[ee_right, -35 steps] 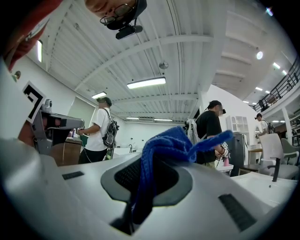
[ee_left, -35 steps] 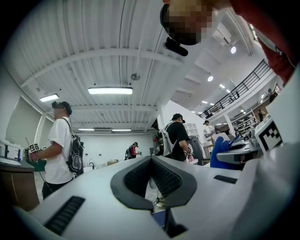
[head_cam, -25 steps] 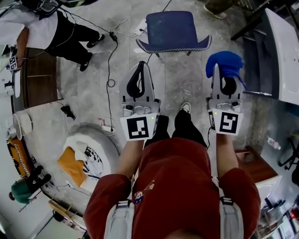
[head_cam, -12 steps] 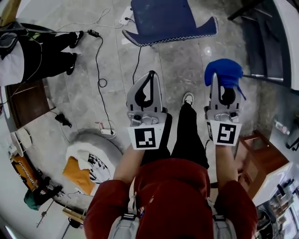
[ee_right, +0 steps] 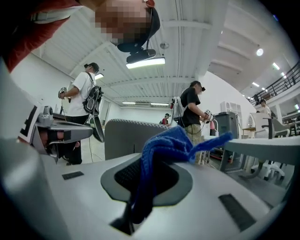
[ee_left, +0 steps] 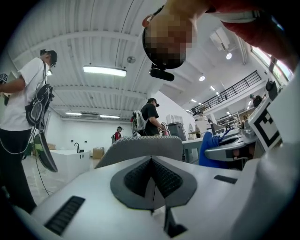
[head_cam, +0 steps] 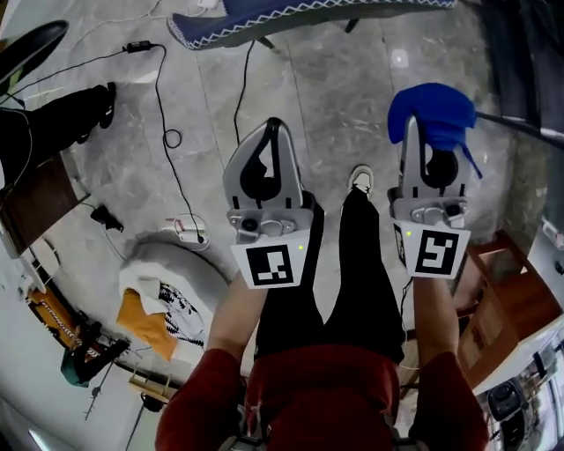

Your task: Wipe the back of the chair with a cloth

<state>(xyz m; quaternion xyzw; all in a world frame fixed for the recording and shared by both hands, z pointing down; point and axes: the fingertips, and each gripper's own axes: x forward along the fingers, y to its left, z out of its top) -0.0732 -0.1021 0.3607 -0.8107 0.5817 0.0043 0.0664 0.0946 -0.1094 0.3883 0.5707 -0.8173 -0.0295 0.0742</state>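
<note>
The chair's blue back (head_cam: 308,19), edged with white stitching, lies across the top edge of the head view. In both gripper views it shows as a grey upright panel (ee_left: 140,147) (ee_right: 125,138) straight ahead, some way off. My right gripper (head_cam: 414,128) is shut on a blue cloth (head_cam: 432,110), which bunches up over its jaws (ee_right: 164,147). My left gripper (head_cam: 274,128) is held level beside it, jaws shut with nothing between them (ee_left: 152,161). Neither gripper touches the chair.
A black cable (head_cam: 167,132) and a power strip (head_cam: 189,231) lie on the stone floor at left, near a white round stand with an orange cloth (head_cam: 145,317). Wooden furniture (head_cam: 515,308) stands at right. Other people (ee_left: 23,108) (ee_right: 192,112) stand around the chair.
The chair has slid up to the top edge of the head view. Both grippers keep their pose side by side, and the right one still holds the cloth.
</note>
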